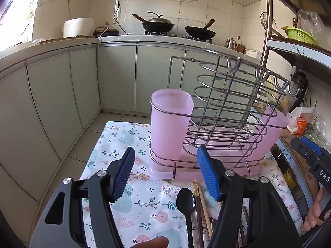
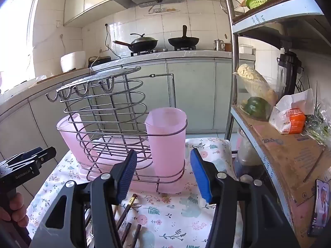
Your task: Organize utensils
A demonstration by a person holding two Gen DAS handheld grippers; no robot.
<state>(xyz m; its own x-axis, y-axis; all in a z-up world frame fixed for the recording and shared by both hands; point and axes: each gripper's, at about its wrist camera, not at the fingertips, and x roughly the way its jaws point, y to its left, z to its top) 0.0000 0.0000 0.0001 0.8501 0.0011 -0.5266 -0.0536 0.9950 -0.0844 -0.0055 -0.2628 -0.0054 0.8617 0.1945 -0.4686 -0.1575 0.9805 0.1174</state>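
Rack near cloth edge

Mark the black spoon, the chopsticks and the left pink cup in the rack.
black spoon (image 1: 185,201): left wrist view, on its bowl.
chopsticks (image 1: 197,194): left wrist view, on the gold-patterned top end.
left pink cup (image 1: 170,122): left wrist view, on its front wall, held in the wire rack (image 1: 227,103).

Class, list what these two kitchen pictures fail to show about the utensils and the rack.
- Chopsticks: left view, lower ends hidden behind the left tool.
- Spoon: handle cut off by the bottom edge.
- Pink cup: right view, inside hidden by its cloudy wall.
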